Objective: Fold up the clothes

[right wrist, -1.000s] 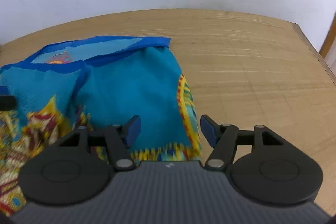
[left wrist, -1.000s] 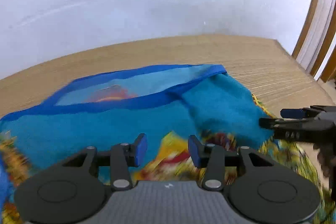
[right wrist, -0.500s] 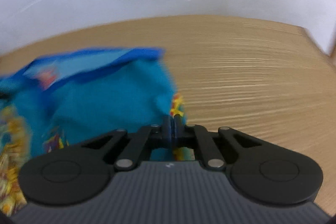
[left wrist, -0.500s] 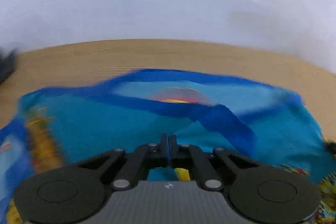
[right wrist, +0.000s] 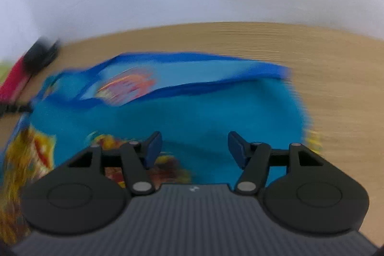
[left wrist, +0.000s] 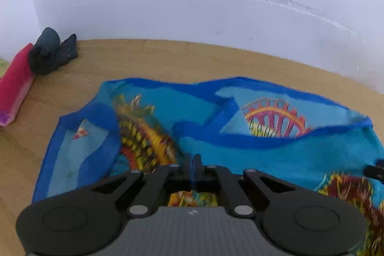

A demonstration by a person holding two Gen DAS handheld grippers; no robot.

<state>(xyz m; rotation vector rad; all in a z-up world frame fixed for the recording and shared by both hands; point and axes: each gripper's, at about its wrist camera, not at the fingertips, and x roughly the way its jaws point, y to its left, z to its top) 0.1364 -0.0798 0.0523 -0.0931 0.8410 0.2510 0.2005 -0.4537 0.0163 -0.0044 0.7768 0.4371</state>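
A blue cloth (left wrist: 276,155) with a yellow and red print and a dark blue border lies rumpled on the wooden table (left wrist: 168,59). My left gripper (left wrist: 192,163) is shut over the cloth's middle; whether it pinches the fabric is hidden. The tip of the other gripper shows at the right edge (left wrist: 374,170). In the blurred right wrist view the same cloth (right wrist: 204,112) fills the centre. My right gripper (right wrist: 194,148) is open and empty just above it.
A rolled pink cloth (left wrist: 14,88) and a dark grey bundle (left wrist: 50,52) lie at the far left by the white wall (left wrist: 192,4). They show blurred in the right wrist view (right wrist: 31,61). Bare table (right wrist: 336,88) lies right of the cloth.
Both grippers shut half a second ago. The right gripper has since opened and let go; the left stays shut. Both views have swung left, and the cloth is more bunched.
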